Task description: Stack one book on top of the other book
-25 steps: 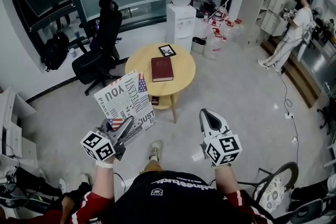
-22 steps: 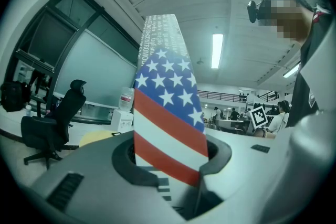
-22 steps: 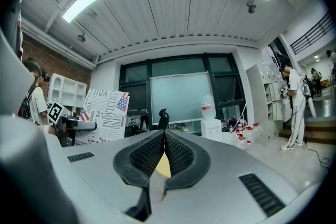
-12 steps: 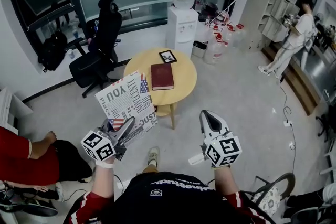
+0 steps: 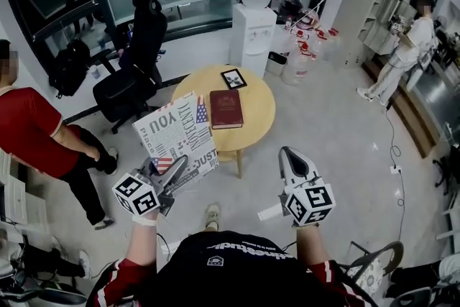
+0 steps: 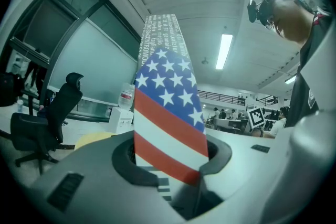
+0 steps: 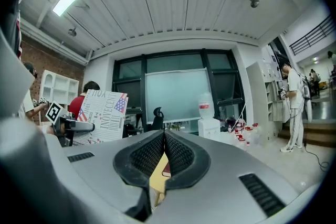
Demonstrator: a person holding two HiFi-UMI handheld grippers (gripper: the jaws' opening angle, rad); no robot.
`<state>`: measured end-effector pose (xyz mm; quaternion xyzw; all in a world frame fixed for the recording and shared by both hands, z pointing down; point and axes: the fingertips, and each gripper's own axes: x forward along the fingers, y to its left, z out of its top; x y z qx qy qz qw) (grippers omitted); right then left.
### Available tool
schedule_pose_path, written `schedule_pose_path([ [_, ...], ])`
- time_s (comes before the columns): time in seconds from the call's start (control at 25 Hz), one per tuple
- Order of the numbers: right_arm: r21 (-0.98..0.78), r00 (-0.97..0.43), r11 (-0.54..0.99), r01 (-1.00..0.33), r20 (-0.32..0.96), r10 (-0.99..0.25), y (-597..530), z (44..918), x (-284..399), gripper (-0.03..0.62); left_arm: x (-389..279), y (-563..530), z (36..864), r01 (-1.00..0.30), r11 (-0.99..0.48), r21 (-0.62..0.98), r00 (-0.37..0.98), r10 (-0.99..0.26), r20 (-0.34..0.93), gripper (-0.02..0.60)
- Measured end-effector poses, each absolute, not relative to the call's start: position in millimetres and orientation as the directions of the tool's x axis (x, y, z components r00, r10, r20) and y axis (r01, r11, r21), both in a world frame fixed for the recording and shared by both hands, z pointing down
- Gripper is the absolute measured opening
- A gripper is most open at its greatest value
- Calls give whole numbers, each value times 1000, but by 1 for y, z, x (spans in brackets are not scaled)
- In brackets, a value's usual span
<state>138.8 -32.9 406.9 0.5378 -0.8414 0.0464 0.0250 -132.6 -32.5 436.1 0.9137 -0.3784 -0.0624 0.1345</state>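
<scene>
The left gripper (image 5: 171, 172), clamped on the flag book (image 5: 176, 139), has come nearer the table (image 5: 260, 118), where the red book (image 5: 226, 108) lies mid-top. The right gripper (image 5: 291, 157) has its jaws together. A person (image 5: 32, 133) has walked in.

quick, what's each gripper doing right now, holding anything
Left gripper: closed on the flag-cover book.
Right gripper: closed, holding nothing.

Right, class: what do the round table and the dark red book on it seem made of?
The round table: probably light wood or wood-look laminate, matte; even pale yellow top. The dark red book: hardcover, possibly leatherette; stiff cover, dull sheen.
</scene>
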Motion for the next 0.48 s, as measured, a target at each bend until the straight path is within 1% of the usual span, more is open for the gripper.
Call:
schedule_pose_path([
  [0.12,-49,-414,411,-910,103,-905,-60,388,133,29,-138,-61,420,-668,-680,303,712,-702,-4,169],
  [0.28,-39,-404,402,-915,108,-908,-83,397,121,29,-148,-89,435,-652,-691,312,725,-688,-10,169],
  [0.48,-41,-411,409,-912,131,-902,-127,384,103,29,-161,-132,424,-648,-686,330,727,-686,2,169],
])
